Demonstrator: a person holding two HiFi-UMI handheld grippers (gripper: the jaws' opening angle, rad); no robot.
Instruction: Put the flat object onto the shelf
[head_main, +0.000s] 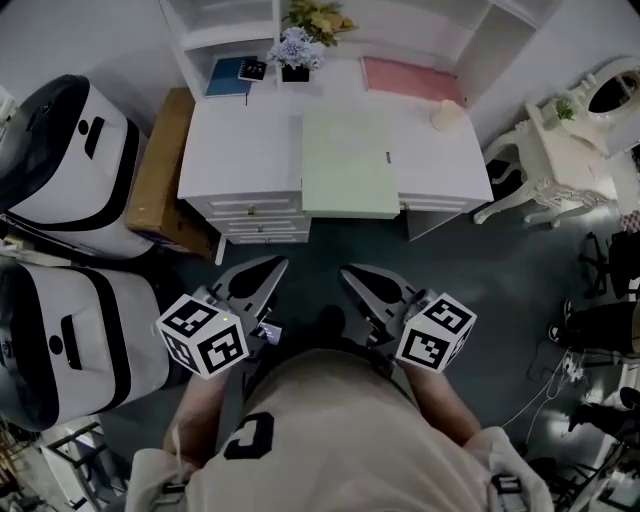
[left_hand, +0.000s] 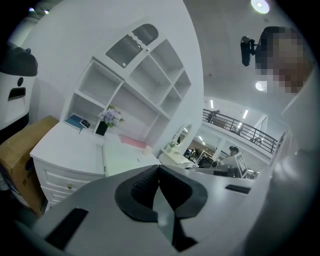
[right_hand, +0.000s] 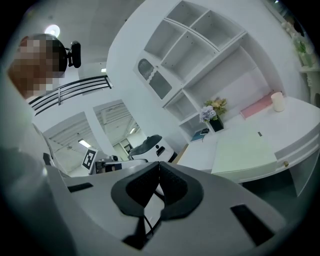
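Flower pot (head_main: 295, 72) and blue book (head_main: 228, 77) sit behind the flat green board (head_main: 348, 165); my left gripper (head_main: 272, 266) and right gripper (head_main: 350, 272) hang near level, clenched, empty.

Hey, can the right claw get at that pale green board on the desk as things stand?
Probably yes, once it moves forward: the right claw is shut and short of the desk, but nothing stands between it and the green board, whose front edge faces it.
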